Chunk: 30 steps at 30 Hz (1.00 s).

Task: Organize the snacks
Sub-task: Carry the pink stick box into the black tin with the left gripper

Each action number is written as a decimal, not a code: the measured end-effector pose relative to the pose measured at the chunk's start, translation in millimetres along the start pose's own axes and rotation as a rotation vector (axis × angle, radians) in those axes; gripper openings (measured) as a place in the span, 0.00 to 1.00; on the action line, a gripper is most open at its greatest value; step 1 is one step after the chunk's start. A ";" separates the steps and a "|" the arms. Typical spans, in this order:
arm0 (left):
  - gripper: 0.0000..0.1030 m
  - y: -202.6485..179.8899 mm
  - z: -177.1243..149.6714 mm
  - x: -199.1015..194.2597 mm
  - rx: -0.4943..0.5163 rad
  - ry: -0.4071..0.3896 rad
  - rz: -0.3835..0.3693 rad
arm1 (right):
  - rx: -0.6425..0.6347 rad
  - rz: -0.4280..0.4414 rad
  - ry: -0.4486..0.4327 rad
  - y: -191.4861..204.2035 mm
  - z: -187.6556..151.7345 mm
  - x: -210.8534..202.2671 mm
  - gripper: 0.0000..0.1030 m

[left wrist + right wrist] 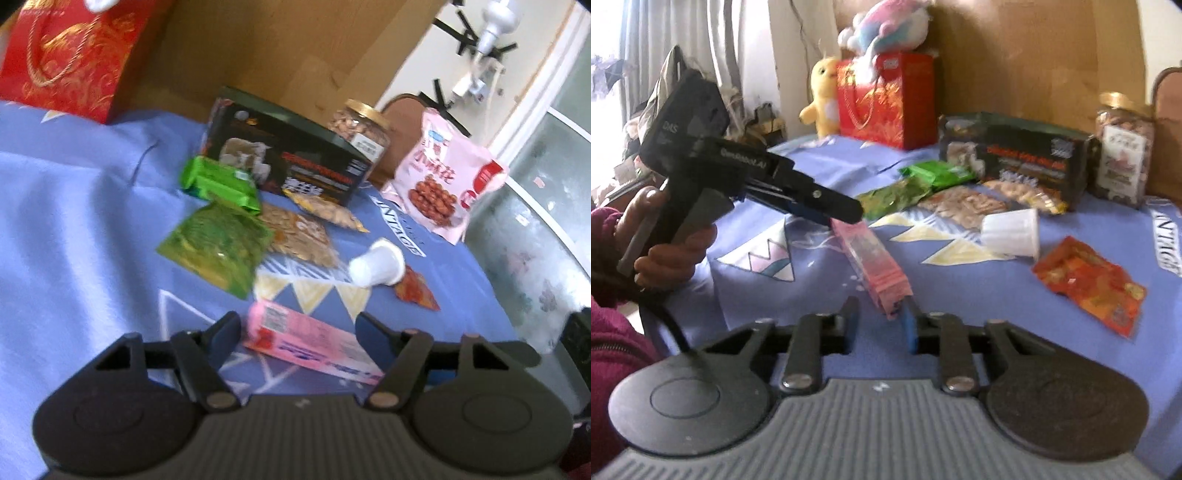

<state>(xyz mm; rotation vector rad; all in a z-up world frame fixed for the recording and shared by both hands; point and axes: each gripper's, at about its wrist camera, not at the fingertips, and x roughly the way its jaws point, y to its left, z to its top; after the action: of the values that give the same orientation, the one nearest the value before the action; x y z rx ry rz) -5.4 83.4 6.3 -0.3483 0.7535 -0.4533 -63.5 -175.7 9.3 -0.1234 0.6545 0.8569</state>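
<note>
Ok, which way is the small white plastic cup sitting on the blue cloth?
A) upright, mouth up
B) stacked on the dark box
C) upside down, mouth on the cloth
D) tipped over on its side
D: the small white plastic cup lies on its side on the blue cloth, beside the orange snack packet.

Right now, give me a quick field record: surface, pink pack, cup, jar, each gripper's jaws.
surface: blue cloth with snacks spread on it
pink pack: long pink pack lying flat, one end between the left gripper jaws, other end near the right gripper
left jaws: open around the pack
right jaws: nearly shut, pack end just ahead, grip unclear
cup: white cup on its side
jar: nut jar upright behind black box
</note>
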 end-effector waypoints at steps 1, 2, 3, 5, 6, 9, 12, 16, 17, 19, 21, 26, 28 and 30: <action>0.68 -5.7 -2.1 -0.3 0.028 -0.003 0.031 | -0.004 -0.003 0.009 1.4 0.8 4.4 0.18; 0.68 -10.3 -3.8 -0.6 0.055 -0.004 0.058 | -0.011 -0.011 0.004 2.8 1.6 6.3 0.18; 0.68 -12.1 -5.1 -1.4 0.063 -0.004 0.066 | -0.011 -0.023 0.000 3.3 2.8 7.6 0.18; 0.68 -9.2 -4.3 -3.4 0.034 0.001 0.046 | 0.010 -0.057 -0.016 -1.1 5.6 8.7 0.18; 0.68 -7.8 -2.2 -4.7 0.015 0.002 0.033 | 0.029 -0.064 -0.029 -5.2 7.6 7.9 0.18; 0.68 -10.4 12.0 -11.6 0.017 -0.042 0.032 | 0.045 -0.055 -0.082 -11.9 16.6 3.4 0.18; 0.68 -18.6 33.6 -16.2 0.052 -0.096 0.046 | -0.013 -0.088 -0.122 -9.6 30.5 4.6 0.18; 0.68 -31.7 74.2 -13.2 0.117 -0.159 0.060 | -0.052 -0.150 -0.188 -21.2 57.4 10.9 0.18; 0.68 -34.3 84.5 -10.7 0.133 -0.175 0.060 | -0.065 -0.171 -0.207 -25.8 65.1 12.9 0.18; 0.68 -39.2 105.8 -2.6 0.157 -0.204 0.065 | -0.086 -0.207 -0.238 -38.8 79.6 17.7 0.18; 0.68 -43.2 128.0 10.5 0.175 -0.232 0.071 | -0.097 -0.246 -0.261 -55.8 96.0 26.8 0.18; 0.68 -37.8 165.3 53.4 0.168 -0.228 0.085 | -0.063 -0.299 -0.268 -102.3 123.7 52.1 0.18; 0.68 -31.5 173.0 71.6 0.158 -0.209 0.093 | -0.033 -0.308 -0.260 -118.9 130.3 60.3 0.18; 0.68 -25.1 178.6 89.5 0.148 -0.190 0.113 | 0.000 -0.304 -0.245 -132.0 134.8 69.1 0.19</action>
<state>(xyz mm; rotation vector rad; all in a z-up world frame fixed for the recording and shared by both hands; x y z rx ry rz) 173.8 41.5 88.0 -0.2058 0.5480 -0.3610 131.7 -169.3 56.6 -0.1128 0.3925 0.5670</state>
